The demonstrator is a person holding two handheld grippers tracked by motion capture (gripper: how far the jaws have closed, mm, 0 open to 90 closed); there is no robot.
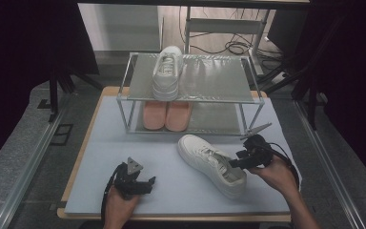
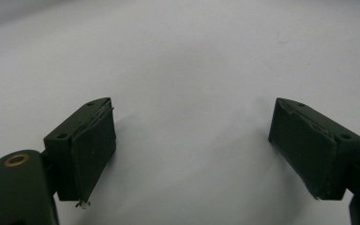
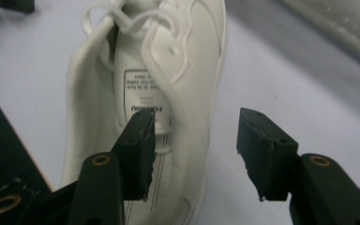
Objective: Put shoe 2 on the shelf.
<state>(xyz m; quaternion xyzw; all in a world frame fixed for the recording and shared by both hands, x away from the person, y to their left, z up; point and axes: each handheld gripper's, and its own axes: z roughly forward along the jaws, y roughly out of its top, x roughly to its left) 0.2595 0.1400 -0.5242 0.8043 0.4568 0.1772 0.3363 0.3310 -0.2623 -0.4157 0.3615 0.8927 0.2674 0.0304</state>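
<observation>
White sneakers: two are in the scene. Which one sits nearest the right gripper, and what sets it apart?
The white sneaker on the table mat, at the open right gripper, one jaw inside its collar. The other white sneaker stands on the rack's top shelf.

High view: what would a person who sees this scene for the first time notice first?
A white sneaker lies at an angle on the pale mat, and the right gripper straddles its heel-side wall with open jaws, one inside the shoe. Behind it stands a metal rack with a second white sneaker on top and a pink pair below. The left gripper rests open on the mat.
</observation>
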